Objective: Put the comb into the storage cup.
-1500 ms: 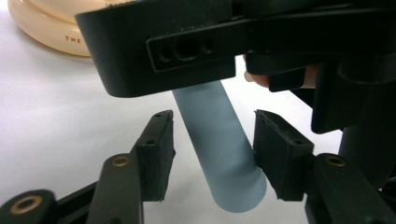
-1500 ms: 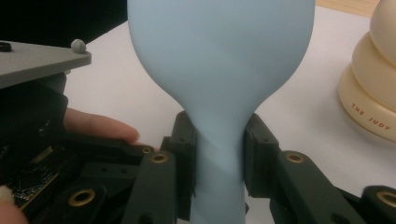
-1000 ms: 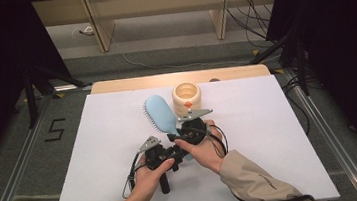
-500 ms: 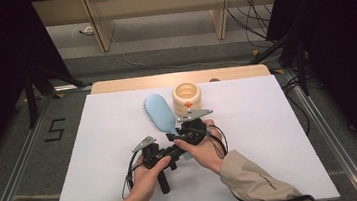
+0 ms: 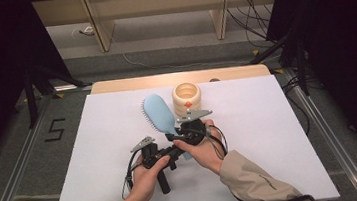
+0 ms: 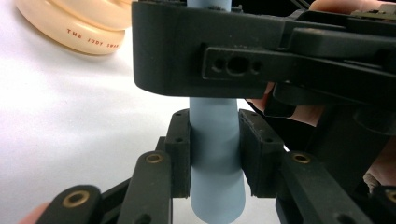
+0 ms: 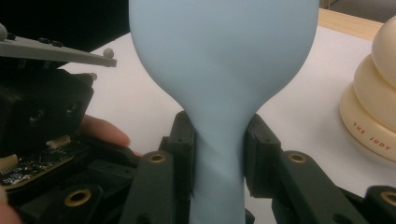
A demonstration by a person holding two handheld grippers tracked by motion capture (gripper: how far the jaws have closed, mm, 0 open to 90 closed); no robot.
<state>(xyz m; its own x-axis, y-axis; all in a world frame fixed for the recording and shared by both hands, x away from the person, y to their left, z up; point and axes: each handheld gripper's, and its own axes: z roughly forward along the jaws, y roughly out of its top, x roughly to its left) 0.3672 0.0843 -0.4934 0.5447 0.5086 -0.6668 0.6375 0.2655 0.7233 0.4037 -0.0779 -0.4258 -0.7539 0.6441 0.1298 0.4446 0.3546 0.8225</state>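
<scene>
A white rectangular surface (image 5: 270,136) spreads across the middle of the high view, with a strip of light wood along its far edge. It sits on a grey floor (image 5: 32,161) with metal rails running along its left and right sides. Standing directly on the surface, near the far middle, is a cream ringed pot (image 5: 187,98), upright, its open mouth facing up. In the left gripper view the pot's lowest ring carries small red lettering. On the floor to the left of the surface is a dark numeral five (image 5: 55,129).
</scene>
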